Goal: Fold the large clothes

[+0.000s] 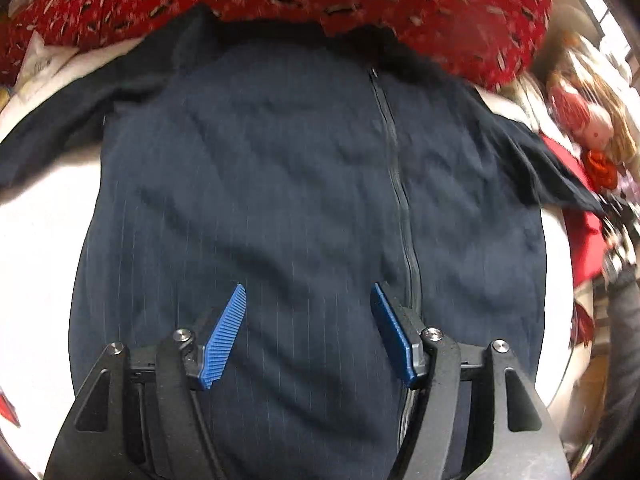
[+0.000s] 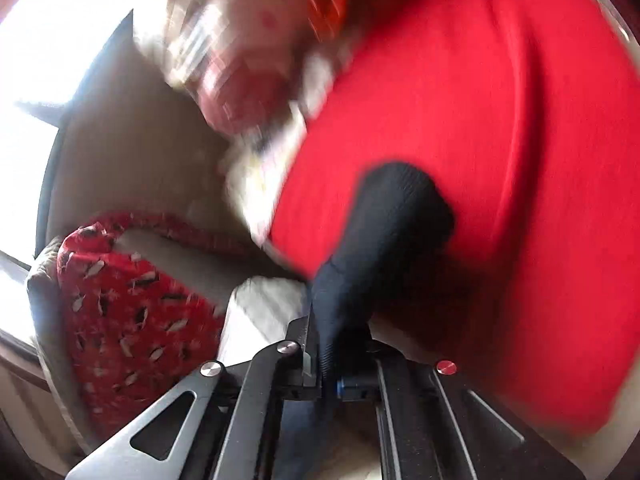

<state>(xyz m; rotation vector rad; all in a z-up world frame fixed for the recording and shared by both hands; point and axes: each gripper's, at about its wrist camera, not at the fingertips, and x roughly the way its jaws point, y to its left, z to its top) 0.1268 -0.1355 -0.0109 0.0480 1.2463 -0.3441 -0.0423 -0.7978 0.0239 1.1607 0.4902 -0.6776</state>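
Observation:
A dark navy zip-front jacket [image 1: 280, 168] lies spread flat on a white surface [image 1: 36, 248], its zipper [image 1: 396, 184] running down the right of centre and both sleeves out to the sides. My left gripper [image 1: 308, 300] is open and empty, hovering above the jacket's lower middle. My right gripper [image 2: 324, 344] is shut on the end of the jacket's right sleeve [image 2: 384, 240], which sticks up from between the jaws. The right gripper also shows blurred at the right edge of the left wrist view [image 1: 618, 240], at the sleeve's end.
A red patterned cushion [image 1: 320, 4] lies beyond the jacket's collar and also shows in the right wrist view [image 2: 128, 320]. A doll [image 1: 592, 128] with red clothes sits at the right. A large red cloth [image 2: 500, 160] fills the right wrist view behind the sleeve.

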